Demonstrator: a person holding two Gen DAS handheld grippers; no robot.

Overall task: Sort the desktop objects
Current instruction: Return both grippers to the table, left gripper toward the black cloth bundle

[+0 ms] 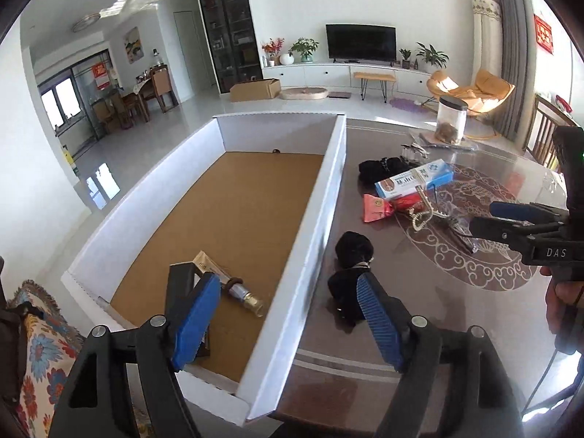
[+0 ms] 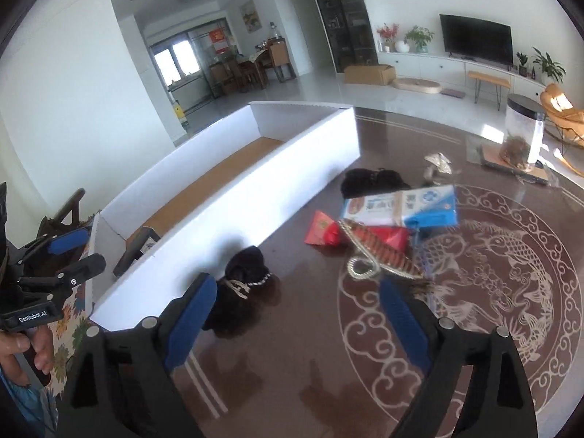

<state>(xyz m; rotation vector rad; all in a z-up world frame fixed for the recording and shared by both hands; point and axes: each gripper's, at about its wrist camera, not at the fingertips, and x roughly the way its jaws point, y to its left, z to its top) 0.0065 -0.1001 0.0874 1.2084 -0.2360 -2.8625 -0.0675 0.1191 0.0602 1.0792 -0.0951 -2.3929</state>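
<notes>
A long white cardboard box point(image 1: 328, 189) with a brown floor lies on the table's left side. Inside it, near the front, are a small glass bottle point(image 1: 244, 292) and a flat packet point(image 1: 206, 261). My left gripper point(image 1: 288, 284) is open and straddles the box's right wall with nothing between its pads. A black pouch point(image 2: 244, 266) with a pale cord lies just outside the box, ahead of my right gripper point(image 2: 297, 284), which is open and holds nothing. Beyond lie a red packet point(image 2: 323, 233), a blue-and-white carton point(image 2: 401, 204), a bead chain point(image 2: 365, 266) and a second black pouch point(image 2: 372, 180).
A clear jar with a dark lid point(image 2: 523, 127) stands at the table's far right on flat packets. The dark glossy table point(image 2: 492, 292) carries a fish and cloud pattern. A flower-patterned cloth point(image 1: 40, 346) lies left of the box. A hand point(image 2: 22, 350) grips the left tool's handle.
</notes>
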